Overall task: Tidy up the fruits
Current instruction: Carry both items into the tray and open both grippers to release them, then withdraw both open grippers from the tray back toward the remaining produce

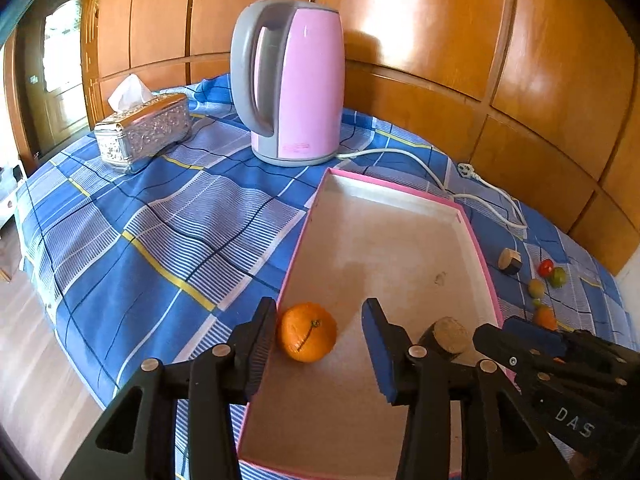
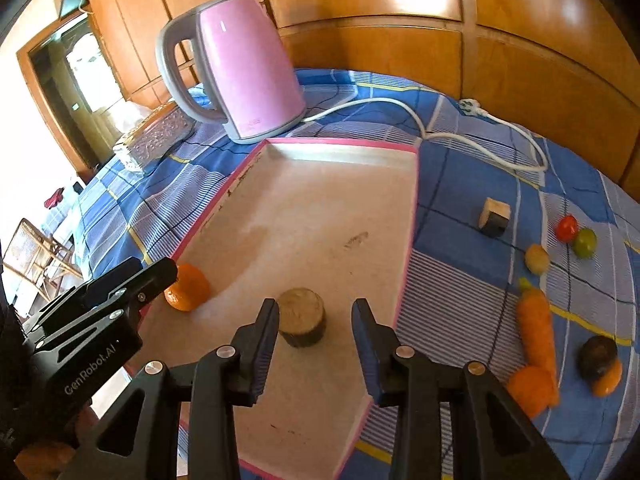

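The orange (image 1: 307, 332) lies in the tray's (image 1: 476, 240) near corner, between the left gripper's (image 1: 320, 340) released jaws, seemingly just set down. The right gripper (image 2: 316, 340), jaws spread, straddles a wood stub (image 2: 301, 322). Other fruits (image 2: 576, 236) wait on the tabletop (image 1: 168, 240).

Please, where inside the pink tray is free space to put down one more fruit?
The pink tray is bare from its far wall back to the wooden cylinder and orange. Those two and both open grippers fill its near end. Right of it, the carrot and small fruits crowd the cloth.
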